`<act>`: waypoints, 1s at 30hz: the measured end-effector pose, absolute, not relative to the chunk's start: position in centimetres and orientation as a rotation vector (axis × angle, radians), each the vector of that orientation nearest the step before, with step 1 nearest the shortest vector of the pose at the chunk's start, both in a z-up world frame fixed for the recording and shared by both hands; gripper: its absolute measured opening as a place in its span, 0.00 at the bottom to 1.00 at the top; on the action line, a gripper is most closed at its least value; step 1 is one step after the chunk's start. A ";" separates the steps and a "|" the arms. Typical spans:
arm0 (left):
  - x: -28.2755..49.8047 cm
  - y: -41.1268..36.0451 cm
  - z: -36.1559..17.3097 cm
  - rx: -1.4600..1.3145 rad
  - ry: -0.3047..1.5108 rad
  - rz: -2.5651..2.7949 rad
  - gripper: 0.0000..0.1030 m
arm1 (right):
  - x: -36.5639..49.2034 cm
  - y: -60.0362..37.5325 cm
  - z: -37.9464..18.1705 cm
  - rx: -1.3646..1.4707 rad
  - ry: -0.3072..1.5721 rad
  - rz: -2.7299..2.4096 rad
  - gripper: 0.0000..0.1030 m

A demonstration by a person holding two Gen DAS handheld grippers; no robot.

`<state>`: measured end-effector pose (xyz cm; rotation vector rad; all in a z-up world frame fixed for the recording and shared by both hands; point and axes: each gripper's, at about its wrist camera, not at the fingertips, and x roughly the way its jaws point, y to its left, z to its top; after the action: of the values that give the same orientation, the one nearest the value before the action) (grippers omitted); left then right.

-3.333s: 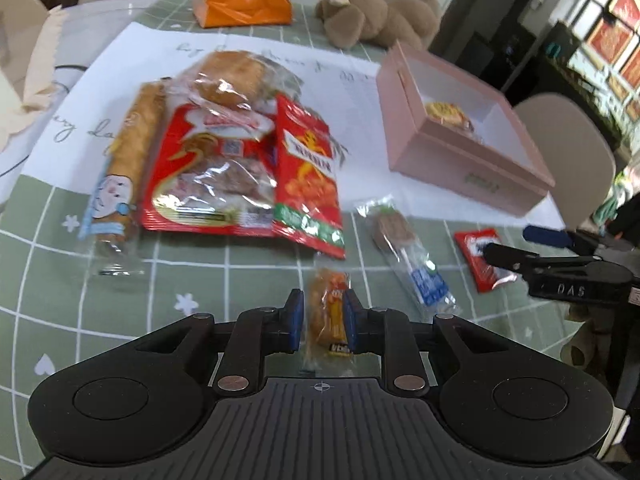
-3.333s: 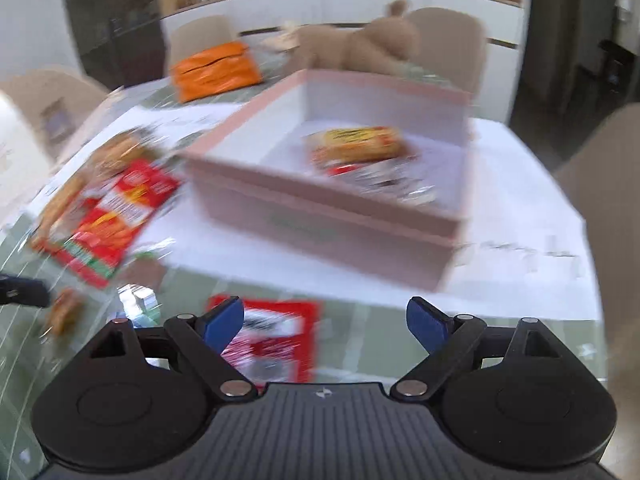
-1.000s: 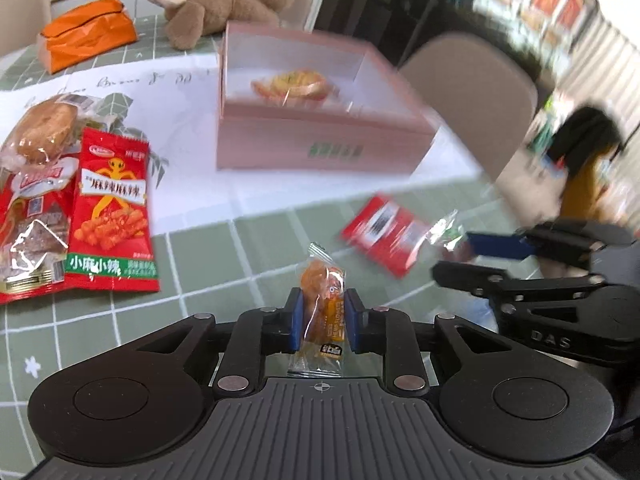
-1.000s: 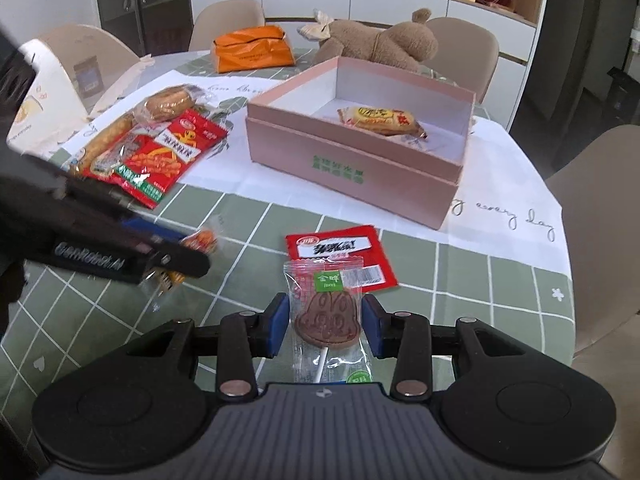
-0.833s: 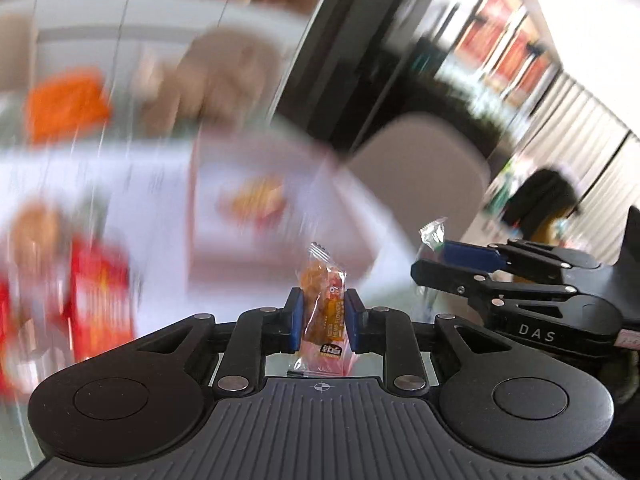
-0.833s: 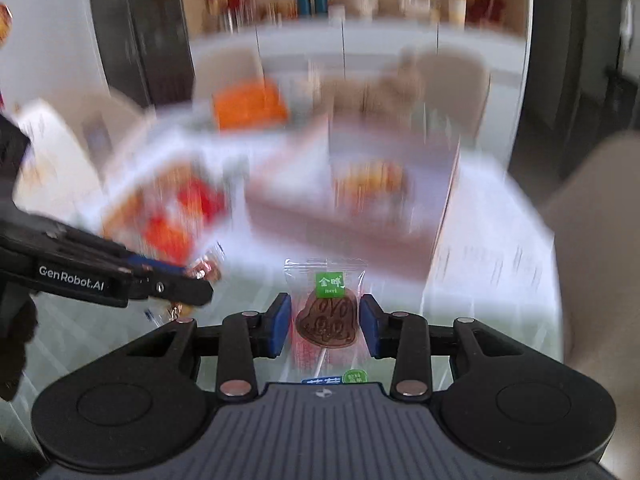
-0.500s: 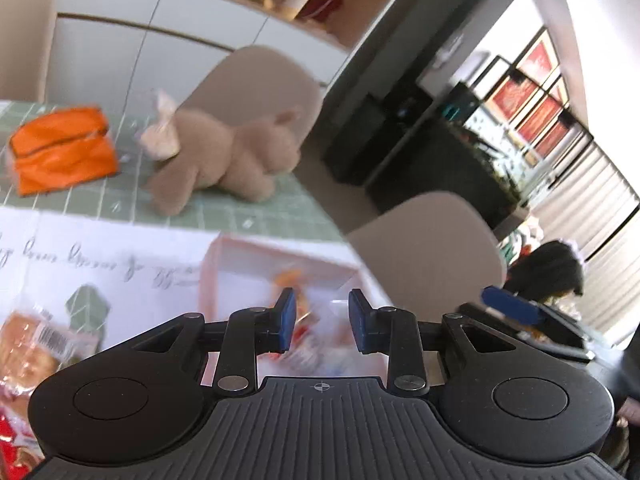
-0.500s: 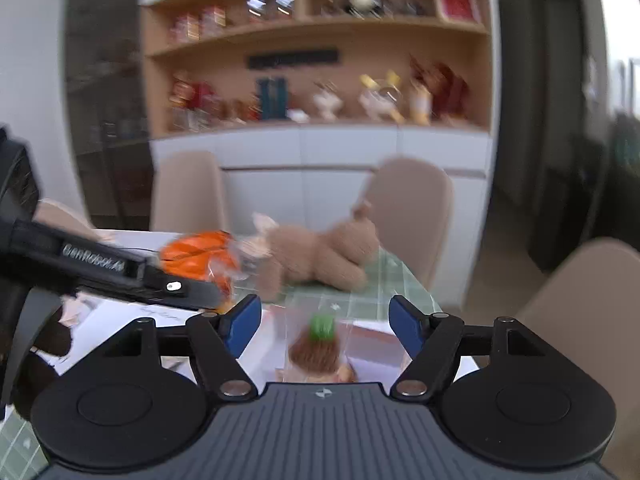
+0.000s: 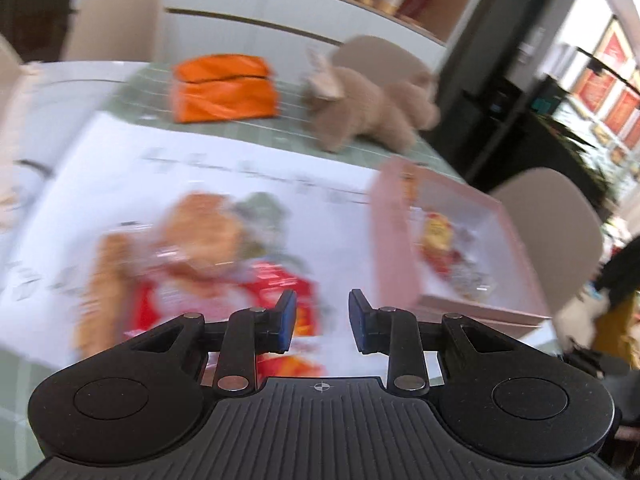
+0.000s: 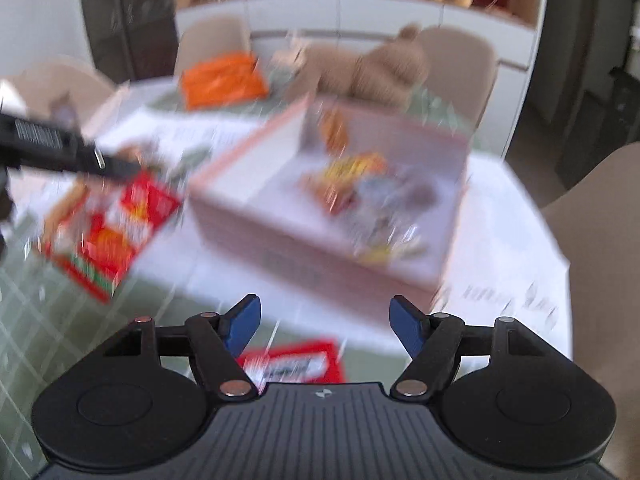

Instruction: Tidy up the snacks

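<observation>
Two sets of jaws, both mine, both empty. In the left wrist view my left gripper [image 9: 322, 316] has its jaws parted by a narrow gap with nothing between the blue pads; they opened a moment ago. Beyond them a blurred heap of snack packets [image 9: 192, 264] lies on the white paper sheet [image 9: 192, 168] on the bench. To the right stands the pink box [image 9: 456, 308], with a few wrapped snacks [image 9: 444, 248] lying inside. Further back sit an orange pouch [image 9: 224, 88] and a brown plush toy [image 9: 368, 108].

In the right wrist view my right gripper [image 10: 325, 320] has its jaws spread wide, also opened just now, holding nothing. The pink box [image 10: 304, 248] lies just ahead, several wrapped snacks [image 10: 360, 192] inside it, too blurred to name. A small red packet [image 10: 292, 360] rests on the green checked bench [image 10: 60, 320] below the jaws. Red snack packets [image 10: 116, 232] lie left of the box, with my left gripper [image 10: 116, 168] reaching in above them.
</observation>
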<state>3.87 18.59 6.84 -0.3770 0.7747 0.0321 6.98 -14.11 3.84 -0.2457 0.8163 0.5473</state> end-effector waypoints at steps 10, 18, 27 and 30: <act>1.1 19.6 4.4 -0.375 0.848 0.093 0.31 | 3.5 -11.2 0.8 -0.238 0.879 0.629 0.72; 2.7 15.1 3.0 -0.285 0.939 -0.062 0.31 | 0.6 -9.1 0.7 -0.339 0.840 0.703 0.78; 5.1 18.0 7.9 -0.191 0.759 0.013 0.31 | 0.0 -10.4 -0.3 -0.286 0.789 0.655 0.93; 8.3 20.6 8.3 -0.092 0.772 0.097 0.31 | 0.1 -10.4 -0.3 -0.282 0.788 0.650 0.94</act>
<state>8.33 20.56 8.30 -0.0922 0.7717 0.0968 0.08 -10.44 -0.28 -0.2823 0.7881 0.6504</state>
